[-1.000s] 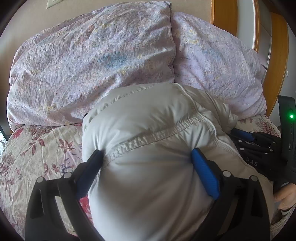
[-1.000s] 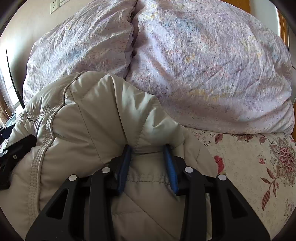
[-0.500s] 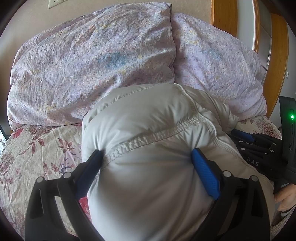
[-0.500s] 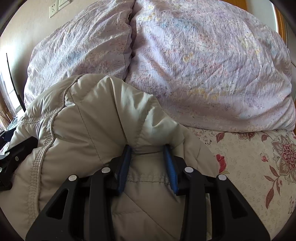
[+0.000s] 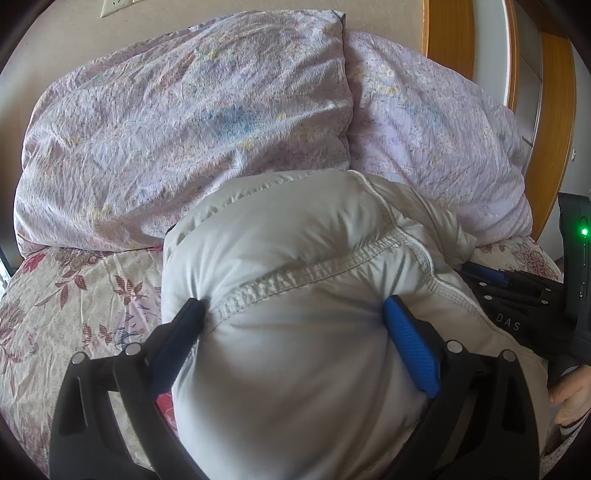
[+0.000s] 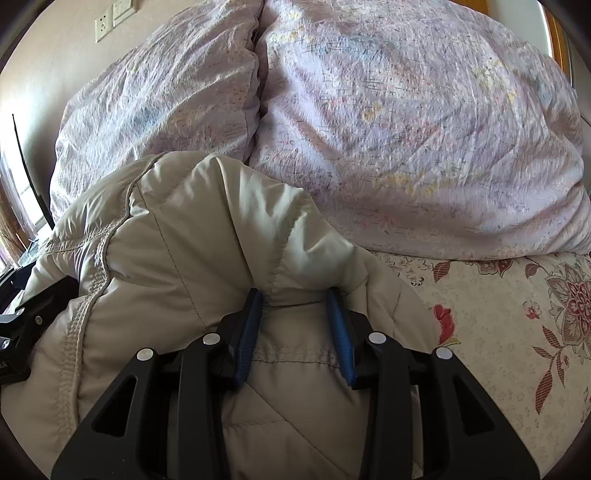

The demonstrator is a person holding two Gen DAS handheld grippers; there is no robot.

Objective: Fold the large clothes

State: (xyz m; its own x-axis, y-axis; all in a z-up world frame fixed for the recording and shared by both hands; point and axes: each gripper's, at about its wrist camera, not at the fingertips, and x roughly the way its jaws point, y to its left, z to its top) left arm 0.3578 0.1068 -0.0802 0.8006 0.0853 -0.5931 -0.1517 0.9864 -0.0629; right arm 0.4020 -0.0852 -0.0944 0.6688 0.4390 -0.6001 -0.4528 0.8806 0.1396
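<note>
A puffy pale grey-beige quilted jacket (image 5: 295,258) lies bunched on the bed, its far end against the pillows. My left gripper (image 5: 291,306) is shut on a thick padded fold of it, the blue pads (image 5: 410,343) pressing in from both sides along a stitched seam. My right gripper (image 6: 294,295) is shut on a narrower fold of the same jacket (image 6: 207,236), pads digging into the padding. In the left wrist view the right gripper's black body shows at the right edge, with a person's hand (image 5: 570,398) below it. The jacket's lower part is hidden under the grippers.
Two large lilac pillows (image 5: 184,122) (image 6: 424,129) stand side by side right behind the jacket. A floral bedspread (image 6: 517,332) (image 5: 74,295) covers the bed on both sides. A wooden headboard frame (image 5: 447,37) and a wall socket (image 6: 103,24) lie beyond.
</note>
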